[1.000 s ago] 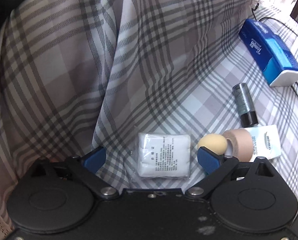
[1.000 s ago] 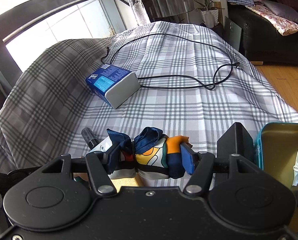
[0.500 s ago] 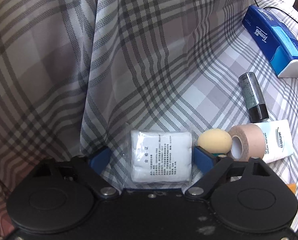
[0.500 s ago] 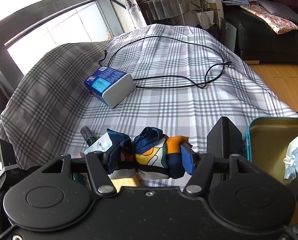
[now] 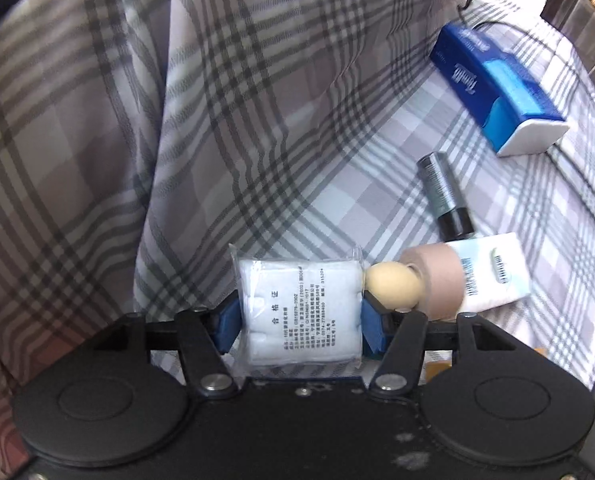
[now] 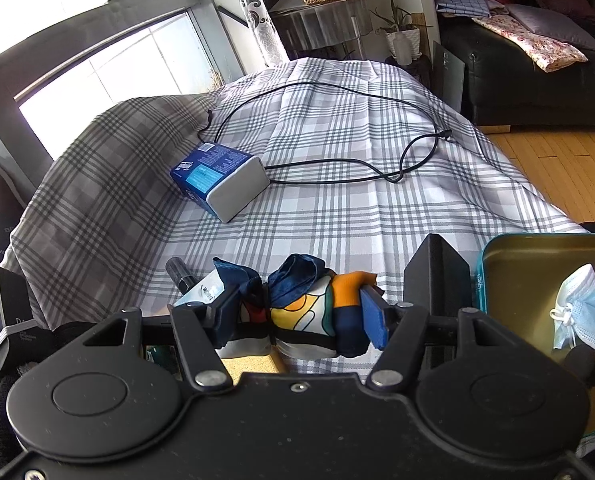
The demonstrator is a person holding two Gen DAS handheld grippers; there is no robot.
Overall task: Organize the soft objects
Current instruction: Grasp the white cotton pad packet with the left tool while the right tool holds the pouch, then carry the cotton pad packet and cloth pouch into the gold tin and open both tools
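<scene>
Both grippers loaded over the plaid-covered table

The plaid cloth (image 6: pixel 337 200) carries a tissue box (image 6: pixel 221 178) toward its far left edge; a tin (image 6: pixel 537 280) at the near right corner holds 1 mask (image 6: pixel 585 312). The right gripper (image 6: pixel 301 314) is clamped on a bundled scarf (image 6: pixel 309 312). The left gripper (image 5: pixel 299 320) has just been closing and now squeezes the cotton pack (image 5: pixel 297 312), ready to lift.

Plaid cloth (image 5: pixel 297 128) lies bare to the left and ahead of the left claw (image 5: pixel 299 322); just right crowd a beige sponge (image 5: pixel 391 286), tape roll (image 5: pixel 437 284), white tube (image 5: pixel 493 276) and dark bottle (image 5: pixel 443 194). Farther off, a tissue box (image 6: pixel 221 178) and looping black cable (image 6: pixel 337 178) obstruct mid-bench; an open tin (image 6: pixel 537 276) blocks the right edge
</scene>
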